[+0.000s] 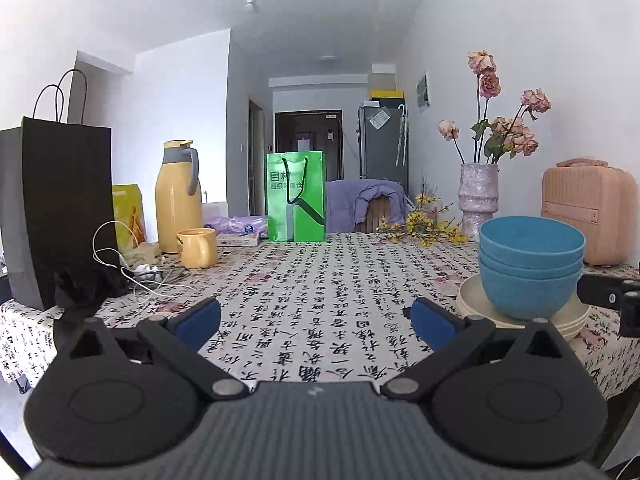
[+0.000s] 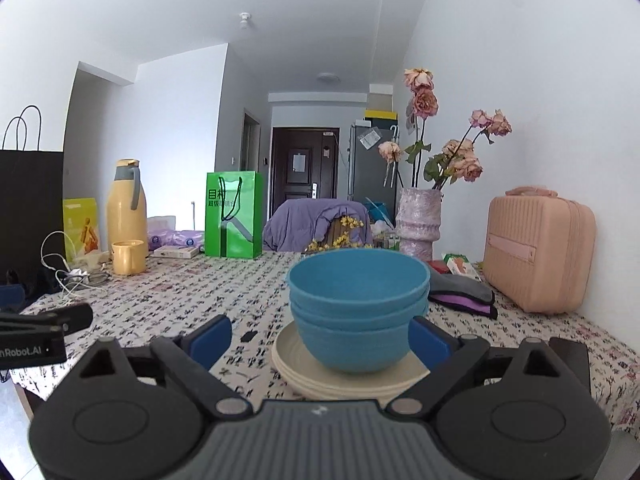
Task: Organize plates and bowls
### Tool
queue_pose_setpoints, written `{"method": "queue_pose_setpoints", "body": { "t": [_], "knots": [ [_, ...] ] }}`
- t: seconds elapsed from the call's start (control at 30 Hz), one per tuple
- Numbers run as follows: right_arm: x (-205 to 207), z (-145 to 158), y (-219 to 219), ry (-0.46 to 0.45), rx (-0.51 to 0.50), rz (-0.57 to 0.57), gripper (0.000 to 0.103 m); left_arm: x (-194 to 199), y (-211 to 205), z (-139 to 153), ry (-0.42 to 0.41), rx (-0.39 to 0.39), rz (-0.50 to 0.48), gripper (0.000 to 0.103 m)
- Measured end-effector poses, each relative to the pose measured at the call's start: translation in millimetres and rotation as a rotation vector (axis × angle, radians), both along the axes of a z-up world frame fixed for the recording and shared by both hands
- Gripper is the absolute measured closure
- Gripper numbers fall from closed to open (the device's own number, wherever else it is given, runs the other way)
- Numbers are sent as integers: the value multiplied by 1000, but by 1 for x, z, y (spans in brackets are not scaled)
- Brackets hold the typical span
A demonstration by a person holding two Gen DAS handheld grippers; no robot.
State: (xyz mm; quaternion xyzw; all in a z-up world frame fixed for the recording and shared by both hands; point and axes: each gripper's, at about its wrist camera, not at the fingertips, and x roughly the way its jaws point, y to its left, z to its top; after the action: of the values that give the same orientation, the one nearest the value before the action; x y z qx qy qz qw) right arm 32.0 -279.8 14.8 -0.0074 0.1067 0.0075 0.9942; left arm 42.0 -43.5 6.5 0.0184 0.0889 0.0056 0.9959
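- right gripper (image 2: 320, 340): jaws wide open, holds nothing; bowls (image 2: 357, 308) dead ahead, just past the tips, right pad close beside the bottom bowl
- bowls nested upright on plates (image 2: 292, 364) on the table (image 2: 168, 300)
- left gripper (image 1: 316, 320): wide open, empty; stack ahead-right, farther off
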Motion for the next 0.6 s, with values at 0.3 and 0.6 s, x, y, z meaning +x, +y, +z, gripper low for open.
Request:
{"method": "queue_pose_setpoints", "body": {
  "t": [0.3,0.6],
  "knots": [
    [-44,-31,14,12,11,24,0,-34,12,-12,41,-9,62,0],
    [-53,-40,14,16,45,39,0,-57,8,-16,4,12,24,0]
  ]
}}
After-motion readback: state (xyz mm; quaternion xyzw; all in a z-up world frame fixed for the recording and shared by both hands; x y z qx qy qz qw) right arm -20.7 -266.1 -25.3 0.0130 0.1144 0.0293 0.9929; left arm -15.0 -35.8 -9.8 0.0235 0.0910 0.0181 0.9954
